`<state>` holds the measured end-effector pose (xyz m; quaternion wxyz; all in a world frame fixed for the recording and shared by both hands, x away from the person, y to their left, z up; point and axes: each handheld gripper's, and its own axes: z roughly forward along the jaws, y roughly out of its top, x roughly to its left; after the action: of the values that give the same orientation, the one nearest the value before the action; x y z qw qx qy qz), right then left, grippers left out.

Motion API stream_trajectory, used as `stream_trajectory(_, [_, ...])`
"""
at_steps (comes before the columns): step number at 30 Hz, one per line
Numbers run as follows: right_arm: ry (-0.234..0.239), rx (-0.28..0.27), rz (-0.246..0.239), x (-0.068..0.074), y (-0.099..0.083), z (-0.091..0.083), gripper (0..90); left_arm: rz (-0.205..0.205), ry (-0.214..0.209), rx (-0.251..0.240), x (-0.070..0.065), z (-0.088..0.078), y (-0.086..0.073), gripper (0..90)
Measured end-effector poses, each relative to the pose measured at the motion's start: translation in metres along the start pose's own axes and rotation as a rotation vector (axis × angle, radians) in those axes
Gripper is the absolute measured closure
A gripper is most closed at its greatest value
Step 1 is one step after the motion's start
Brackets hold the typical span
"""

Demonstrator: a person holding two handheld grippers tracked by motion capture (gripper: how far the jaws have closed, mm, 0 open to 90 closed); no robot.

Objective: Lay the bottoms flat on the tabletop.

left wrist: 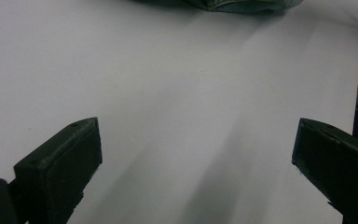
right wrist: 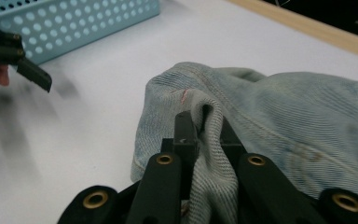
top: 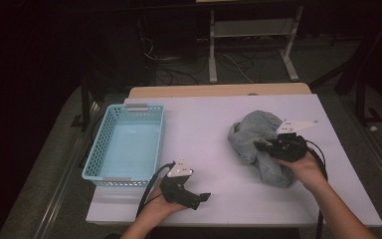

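**Right gripper pinches a fold of crumpled denim; left gripper waits open**

The right gripper (right wrist: 204, 128) has its jaws drawn almost together on a raised ridge of the denim garment (right wrist: 279, 121); the cloth bunches up between them and spills down over the gripper's body. In the high view the same right gripper (top: 264, 145) sits at the near left edge of the denim garment (top: 258, 144), held from the right by the person's right hand (top: 306, 167).

The left gripper (left wrist: 196, 163) stands with its jaws wide apart and nothing between them, bare table under them. From above, the left gripper (top: 199, 198) hovers low near the table's front edge, in the left hand (top: 166, 206), well apart from the cloth.

The garment is pale, washed-out blue denim, crumpled into a rumpled heap with visible seams and a stitched hem band. It lies on the right half of the white table (top: 204, 129). Its long axis runs roughly from the far left toward the near right; which end is which cannot be told.

A light blue perforated basket (top: 99, 144) stands on the left part of the table, just beyond the left gripper. Behind the table runs a wooden edge (top: 219, 90); the room beyond is dark, with cables (top: 179, 64) on the floor and a white metal frame (top: 251, 45).
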<state>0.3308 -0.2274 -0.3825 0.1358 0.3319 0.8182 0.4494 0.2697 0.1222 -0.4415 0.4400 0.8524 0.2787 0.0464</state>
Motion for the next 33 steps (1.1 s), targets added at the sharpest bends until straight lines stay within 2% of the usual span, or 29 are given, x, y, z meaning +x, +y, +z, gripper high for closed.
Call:
stream_trajectory(10, [-0.054, -0.072, 0.045, -0.018, -0.001, -0.025, 83.1, 0.000, 0.000, 0.000, 0.000, 0.000, 0.000, 1.4])
stream_trajectory(27, [-0.133, -0.153, 0.100, -0.037, -0.004, -0.056, 82.9, 0.000, 0.000, -0.002, 0.000, 0.000, 0.000, 1.4])
stream_trajectory(33, [-0.182, -0.175, 0.126, -0.048, -0.009, -0.067, 82.9, -0.001, 0.001, -0.002, 0.000, -0.001, 0.000, 1.4])
